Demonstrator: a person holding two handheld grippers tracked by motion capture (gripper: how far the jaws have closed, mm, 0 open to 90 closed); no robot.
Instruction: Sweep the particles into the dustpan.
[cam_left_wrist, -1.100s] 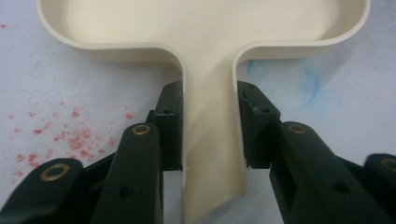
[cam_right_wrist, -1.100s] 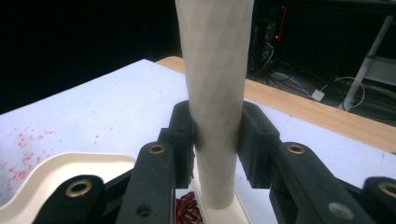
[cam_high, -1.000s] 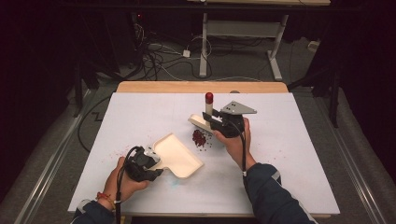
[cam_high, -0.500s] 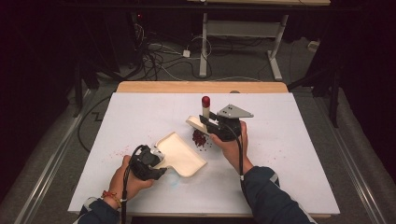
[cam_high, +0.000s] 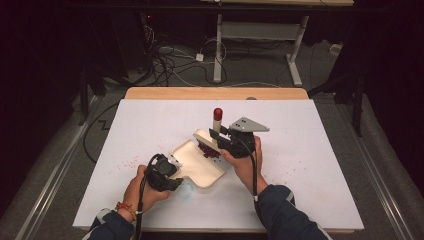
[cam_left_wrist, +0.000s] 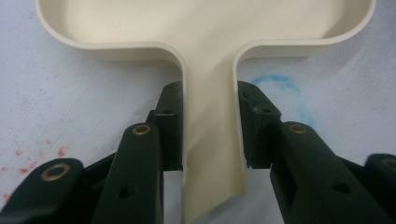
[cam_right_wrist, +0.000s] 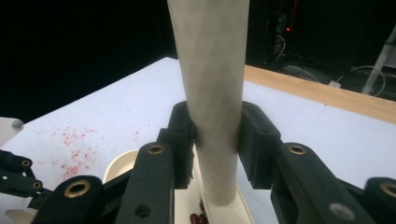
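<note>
Left gripper view cuts off the cream dustpan (cam_left_wrist: 210, 28) past its rim; the left claw (cam_left_wrist: 210, 135) clamps its handle. Beyond, the right claw (cam_right_wrist: 217, 140) grips a cream brush handle (cam_right_wrist: 212, 84), its brush head hidden, above dark red bits (cam_high: 207, 150) at the pan's mouth.

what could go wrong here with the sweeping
The red bits sit right at the dustpan lip, so a hard push by the brush in the right gripper could scatter them onto the white table. The left gripper pinches only the narrow handle, so the pan might swivel.
</note>
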